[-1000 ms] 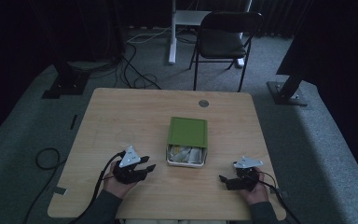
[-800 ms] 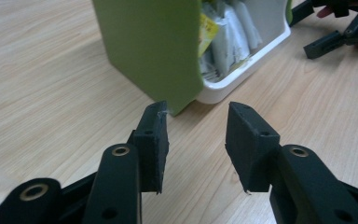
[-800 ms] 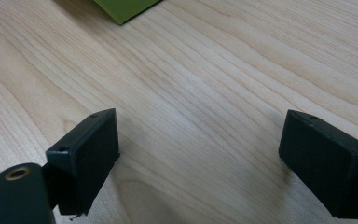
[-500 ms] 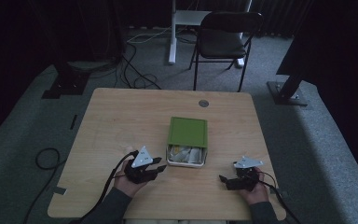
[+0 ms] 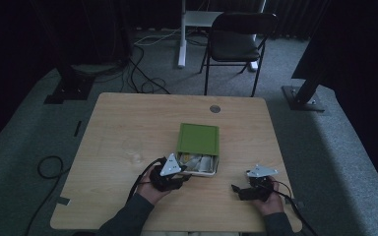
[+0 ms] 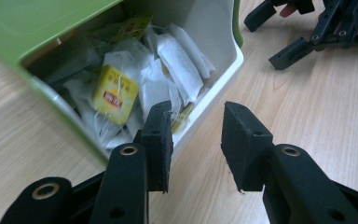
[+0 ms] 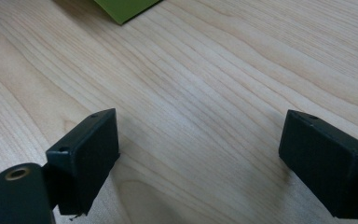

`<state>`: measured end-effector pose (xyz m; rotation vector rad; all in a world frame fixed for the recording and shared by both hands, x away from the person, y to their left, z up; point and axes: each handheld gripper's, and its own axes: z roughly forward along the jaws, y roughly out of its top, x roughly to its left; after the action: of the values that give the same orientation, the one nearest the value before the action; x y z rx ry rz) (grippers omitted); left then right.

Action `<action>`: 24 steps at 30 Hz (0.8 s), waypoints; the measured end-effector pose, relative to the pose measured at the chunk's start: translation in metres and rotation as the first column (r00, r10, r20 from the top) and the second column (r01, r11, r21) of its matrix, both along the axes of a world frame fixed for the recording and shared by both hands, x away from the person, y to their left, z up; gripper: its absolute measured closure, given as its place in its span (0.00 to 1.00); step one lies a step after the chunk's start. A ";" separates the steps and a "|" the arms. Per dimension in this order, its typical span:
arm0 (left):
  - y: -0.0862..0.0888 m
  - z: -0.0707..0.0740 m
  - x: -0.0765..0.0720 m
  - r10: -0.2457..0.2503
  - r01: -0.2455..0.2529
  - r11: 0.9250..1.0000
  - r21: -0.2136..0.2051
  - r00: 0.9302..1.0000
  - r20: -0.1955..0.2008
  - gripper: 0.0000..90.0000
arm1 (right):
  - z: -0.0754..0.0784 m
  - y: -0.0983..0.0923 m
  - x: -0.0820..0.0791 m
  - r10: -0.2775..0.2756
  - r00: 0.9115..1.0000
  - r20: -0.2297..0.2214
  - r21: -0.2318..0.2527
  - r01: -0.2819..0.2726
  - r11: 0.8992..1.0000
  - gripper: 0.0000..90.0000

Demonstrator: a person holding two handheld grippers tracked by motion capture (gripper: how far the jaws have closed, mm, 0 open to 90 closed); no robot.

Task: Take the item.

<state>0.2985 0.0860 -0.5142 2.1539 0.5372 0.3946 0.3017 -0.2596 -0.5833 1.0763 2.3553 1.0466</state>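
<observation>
A green box [image 5: 199,137] lies mid-table, its white drawer [image 5: 211,171] pulled out toward me. Inside the drawer [image 6: 223,70] are several tea bags, mostly white [image 6: 179,58], one yellow [image 6: 115,94]. My left gripper [image 5: 186,173] is at the drawer's near edge and stands open [image 6: 196,126] with nothing in it. One fingertip [image 6: 161,133] is over the drawer's front wall and the other fingertip [image 6: 243,140] is over bare wood outside it. My right gripper [image 5: 237,190] rests near the table's front right, wide open [image 7: 198,135] above the wood, with a corner of the green box [image 7: 126,8] ahead of it.
The wooden table [image 5: 128,123] has a round cable port [image 5: 215,108] at its far edge. A black folding chair [image 5: 236,42] and stand bases stand on the carpet beyond. The right gripper [image 6: 307,32] appears far off in the left gripper view.
My left gripper has moved right and forward, up to the open drawer of the green box. The right gripper has stayed where it was.
</observation>
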 end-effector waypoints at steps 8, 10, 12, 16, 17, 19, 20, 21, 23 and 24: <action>-0.010 -0.008 0.007 0.002 -0.002 0.999 0.032 1.000 -0.004 0.71 | 0.000 0.000 0.000 -0.001 1.000 -0.002 0.000 0.001 1.000 0.13; -0.011 -0.010 0.008 0.005 -0.004 0.999 0.038 1.000 -0.005 0.71 | 0.000 0.000 0.000 -0.001 1.000 -0.002 0.000 0.001 1.000 0.13; -0.011 -0.011 0.008 0.006 -0.006 0.999 0.035 1.000 -0.009 0.71 | 0.000 0.000 0.000 0.000 1.000 -0.001 0.000 0.000 1.000 0.13; -0.009 -0.009 0.007 0.009 -0.009 0.999 0.037 1.000 -0.005 0.78 | 0.000 0.000 0.000 0.000 1.000 0.000 0.000 0.000 1.000 0.13; -0.009 -0.009 0.006 0.009 -0.009 0.999 0.040 1.000 -0.002 0.79 | 0.000 0.000 0.000 0.000 1.000 -0.001 0.000 0.000 1.000 0.13; -0.008 -0.009 0.004 0.007 -0.007 0.999 0.042 1.000 0.000 0.81 | 0.000 0.000 0.000 0.000 1.000 0.000 0.000 0.000 1.000 0.13; -0.008 -0.009 0.004 0.003 -0.003 0.999 0.042 1.000 0.000 0.81 | 0.000 0.000 0.000 0.000 1.000 0.000 0.000 0.000 1.000 0.13; -0.008 -0.009 0.002 0.003 -0.003 0.999 0.040 1.000 -0.001 0.81 | 0.000 0.000 0.000 0.000 1.000 0.000 0.000 0.000 1.000 0.13; -0.007 -0.010 0.000 -0.002 0.002 0.999 0.039 1.000 -0.001 0.81 | 0.000 0.000 0.000 0.000 1.000 0.000 0.000 0.000 1.000 0.13; -0.007 -0.010 -0.001 -0.004 0.004 0.999 0.038 1.000 -0.002 0.81 | 0.000 0.000 0.000 0.000 1.000 0.000 0.000 0.000 1.000 0.13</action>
<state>0.2975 0.0793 -0.5239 2.1914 0.5304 0.4035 0.3017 -0.2596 -0.5833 1.0759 2.3550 1.0463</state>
